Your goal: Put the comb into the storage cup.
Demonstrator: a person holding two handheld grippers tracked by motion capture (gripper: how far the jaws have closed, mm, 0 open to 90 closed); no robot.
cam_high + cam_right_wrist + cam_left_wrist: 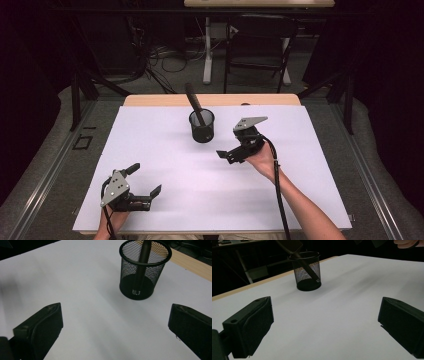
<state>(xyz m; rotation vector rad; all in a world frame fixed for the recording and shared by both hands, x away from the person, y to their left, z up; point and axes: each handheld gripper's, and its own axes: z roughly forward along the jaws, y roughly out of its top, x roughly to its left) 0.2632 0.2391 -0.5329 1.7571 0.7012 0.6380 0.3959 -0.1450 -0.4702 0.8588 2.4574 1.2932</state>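
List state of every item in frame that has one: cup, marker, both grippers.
mesh cup: upright on the white sheet, nothing touching it from outside.
dark marker: inside the cup, leaning on its rim, top sticking out.
left gripper: open, holding nothing, low over the sheet.
right gripper: open, holding nothing, beside the cup.

- The right gripper has its two black jaws spread wide, one at each lower corner, with nothing between them.
- Past the jaws stands a black mesh cup, upright on the white table sheet.
- A dark stick-like tool stands in the cup (its top runs out of view), leaning against the rim.
- A strip of wooden table edge shows beyond the cup.
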